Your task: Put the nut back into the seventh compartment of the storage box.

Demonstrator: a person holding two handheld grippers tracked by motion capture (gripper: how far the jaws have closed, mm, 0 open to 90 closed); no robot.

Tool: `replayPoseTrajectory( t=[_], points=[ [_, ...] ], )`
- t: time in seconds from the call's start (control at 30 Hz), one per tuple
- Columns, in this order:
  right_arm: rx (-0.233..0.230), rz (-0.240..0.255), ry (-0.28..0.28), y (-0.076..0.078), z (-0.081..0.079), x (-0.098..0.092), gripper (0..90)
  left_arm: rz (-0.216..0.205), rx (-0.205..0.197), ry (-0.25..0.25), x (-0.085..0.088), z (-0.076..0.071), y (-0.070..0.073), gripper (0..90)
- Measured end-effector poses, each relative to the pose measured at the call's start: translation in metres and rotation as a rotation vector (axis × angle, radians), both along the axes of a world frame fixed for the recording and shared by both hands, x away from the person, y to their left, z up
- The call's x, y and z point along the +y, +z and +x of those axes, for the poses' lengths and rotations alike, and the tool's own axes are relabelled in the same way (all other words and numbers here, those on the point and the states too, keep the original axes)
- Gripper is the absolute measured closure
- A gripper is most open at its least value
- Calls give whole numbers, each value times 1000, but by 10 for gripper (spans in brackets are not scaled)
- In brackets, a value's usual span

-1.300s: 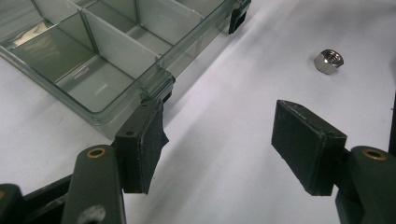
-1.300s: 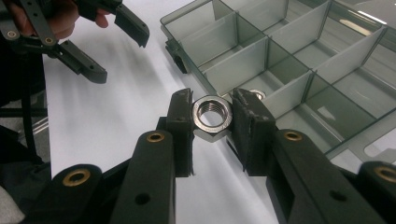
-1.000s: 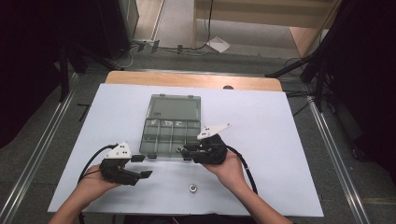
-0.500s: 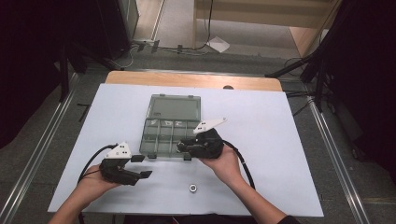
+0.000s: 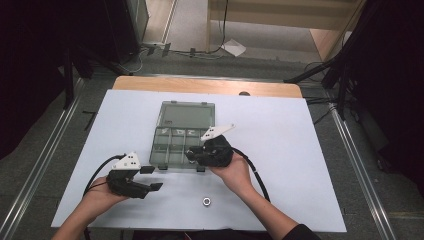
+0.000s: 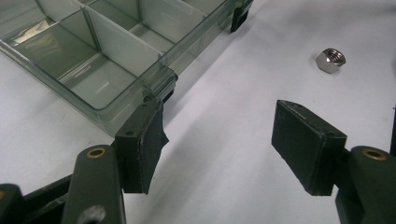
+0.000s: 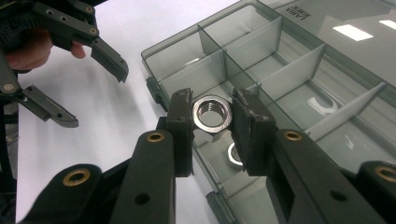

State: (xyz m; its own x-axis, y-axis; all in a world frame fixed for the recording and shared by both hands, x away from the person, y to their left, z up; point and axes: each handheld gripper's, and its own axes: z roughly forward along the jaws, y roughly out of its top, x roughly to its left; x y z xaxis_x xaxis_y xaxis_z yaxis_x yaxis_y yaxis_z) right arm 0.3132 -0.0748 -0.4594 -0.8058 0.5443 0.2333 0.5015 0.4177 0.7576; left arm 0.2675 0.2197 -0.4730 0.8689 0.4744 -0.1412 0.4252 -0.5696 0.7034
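At a table covered with a white sheet (image 5: 310, 150), a person works two hand-held grippers beside a clear plastic organiser box (image 5: 182, 135) whose lid lies open and flat on the far side. The right gripper (image 7: 212, 122) clamps a large steel nut (image 7: 211, 114) between its pads, pinched across its flats with the threaded bore facing the camera. The nut hangs above the box's near edge, over a compartment by the near wall in which a second nut (image 7: 235, 154) lies on the floor, partly hidden behind the jaw. In the high view the right gripper (image 5: 192, 156) sits at the box's near right corner, the right hand (image 5: 232, 172) gripping it from behind and a black cable (image 5: 255, 172) trailing toward the person.

The left gripper (image 6: 219, 142) stands wide with nothing between its pads, resting low over the sheet just off the box's near left corner; one pad sits right against the box wall, though contact cannot be told. In the high view the left gripper (image 5: 150, 178) points toward the box, held by the left hand (image 5: 102, 197).

A small nut (image 5: 205, 201) lies loose on the sheet in front of the box, between the two hands and apart from both grippers; it shows beyond the left gripper's open jaws as well.
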Motion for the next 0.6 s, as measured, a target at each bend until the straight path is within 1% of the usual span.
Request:
replayPoseTrajectory(
  t=[0.03,0.07,0.1,0.17,0.37,0.53,0.57,0.6],
  points=[
    [-5,-4,0,-1,0,1,710,8,1,-1,0,0,1,344],
    [-3,-5,-1,-2,1,1,710,6,1,-1,0,0,0,343],
    [-1,-10,-2,-3,1,2,710,14,3,-1,0,0,1,344],
    [3,-18,-4,-5,2,3,710,-2,-1,-1,0,0,0,344],
    [8,-25,-8,-11,3,8,710,-2,-1,-1,0,0,0,344],
    [10,-43,-4,-17,4,12,710,-3,-2,-1,0,0,0,344],
    [12,-42,-4,-18,3,13,709,13,3,-3,0,0,1,344],
    [12,-42,-3,-18,3,14,709,10,2,-3,0,0,1,344]
  ],
)
